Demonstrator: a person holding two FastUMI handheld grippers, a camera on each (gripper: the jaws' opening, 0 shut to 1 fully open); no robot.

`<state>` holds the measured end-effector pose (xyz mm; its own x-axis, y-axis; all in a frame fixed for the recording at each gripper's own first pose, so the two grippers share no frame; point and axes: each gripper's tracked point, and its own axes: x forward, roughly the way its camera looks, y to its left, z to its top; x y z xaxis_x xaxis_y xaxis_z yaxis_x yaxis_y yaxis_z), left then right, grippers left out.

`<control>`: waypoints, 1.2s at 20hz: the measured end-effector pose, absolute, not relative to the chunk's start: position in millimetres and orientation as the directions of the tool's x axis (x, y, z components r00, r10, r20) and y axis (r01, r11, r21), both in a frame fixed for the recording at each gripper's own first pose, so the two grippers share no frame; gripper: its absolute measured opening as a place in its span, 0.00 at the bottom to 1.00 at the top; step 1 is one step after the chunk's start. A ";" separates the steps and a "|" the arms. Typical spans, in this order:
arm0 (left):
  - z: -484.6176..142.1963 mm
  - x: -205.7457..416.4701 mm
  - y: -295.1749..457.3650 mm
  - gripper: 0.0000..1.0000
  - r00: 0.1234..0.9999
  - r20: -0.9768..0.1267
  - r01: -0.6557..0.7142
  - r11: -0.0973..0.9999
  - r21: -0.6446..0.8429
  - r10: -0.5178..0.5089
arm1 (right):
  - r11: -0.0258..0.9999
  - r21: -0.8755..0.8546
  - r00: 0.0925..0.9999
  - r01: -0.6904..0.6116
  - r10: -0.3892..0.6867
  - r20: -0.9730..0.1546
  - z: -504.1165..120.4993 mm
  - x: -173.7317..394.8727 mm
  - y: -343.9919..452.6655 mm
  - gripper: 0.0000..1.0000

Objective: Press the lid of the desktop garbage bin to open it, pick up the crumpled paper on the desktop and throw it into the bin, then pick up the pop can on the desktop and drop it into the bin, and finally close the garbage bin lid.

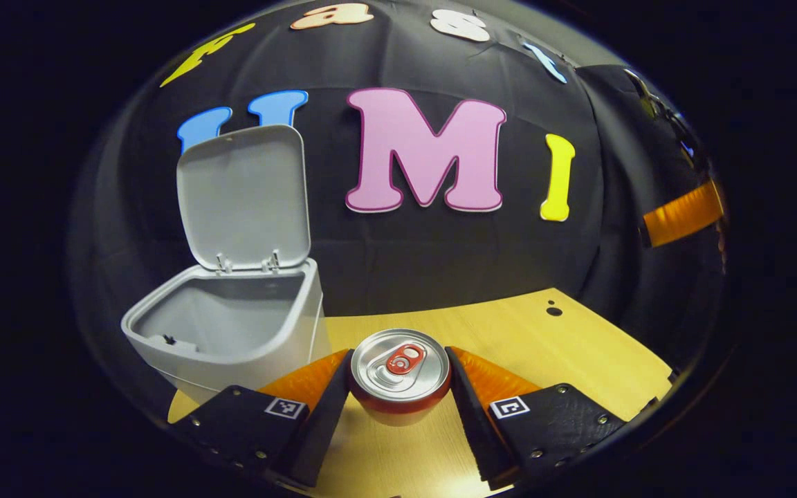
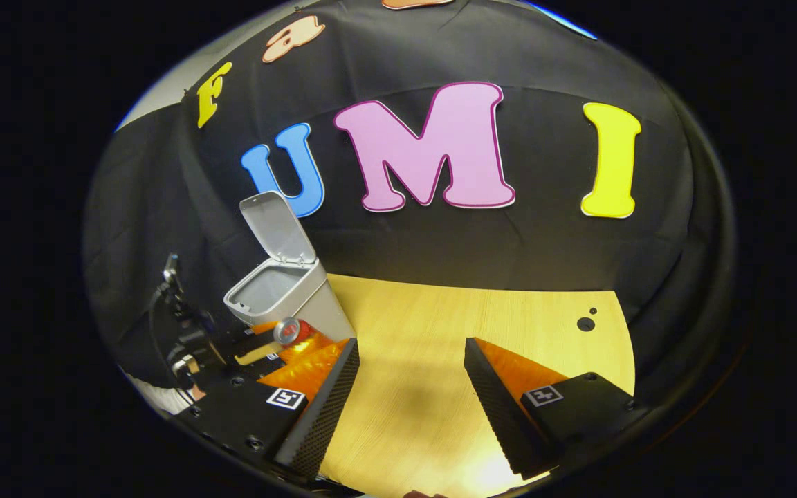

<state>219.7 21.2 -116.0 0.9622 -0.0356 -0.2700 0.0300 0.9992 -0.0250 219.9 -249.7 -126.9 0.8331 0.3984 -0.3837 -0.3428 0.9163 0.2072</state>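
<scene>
Clamped between the left gripper's fingers, a red aluminium pop can should be lifted upright, then released above the open grey plastic bin; the right gripper is spread, empty.

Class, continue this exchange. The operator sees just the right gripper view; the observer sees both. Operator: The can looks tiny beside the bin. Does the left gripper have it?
Observer: Yes. In the left gripper view the left gripper has both fingers against the pop can.
Operator: How near is the bin?
Observer: The open bin sits close by, just left of the can in that view.
Operator: Is the paper inside?
Observer: Cannot tell. I see its grey inner wall; the bottom is hidden.
</scene>
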 end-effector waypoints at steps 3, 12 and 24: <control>-62.1 218.1 50.7 0.82 0.974 -0.224 -0.030 0.997 -0.071 0.013 | 0.914 0.196 0.838 -0.357 0.405 -0.366 -119.8 213.0 -245.5 0.98; 48.9 215.5 173.2 0.81 0.983 -0.085 -0.164 0.986 -0.039 0.160 | 0.908 0.199 0.850 -0.368 0.415 -0.325 -105.2 197.9 -234.8 0.98; -22.9 235.7 221.3 0.82 0.930 -0.265 -0.259 0.966 0.016 0.254 | 0.913 0.198 0.843 -0.358 0.407 -0.351 -118.0 183.5 -238.3 0.98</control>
<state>235.7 221.3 -22.9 0.9301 0.2538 -0.2654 -0.2590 0.9658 0.0159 183.5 -238.3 -118.0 0.8432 0.4068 -0.3514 -0.3575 0.9126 0.1983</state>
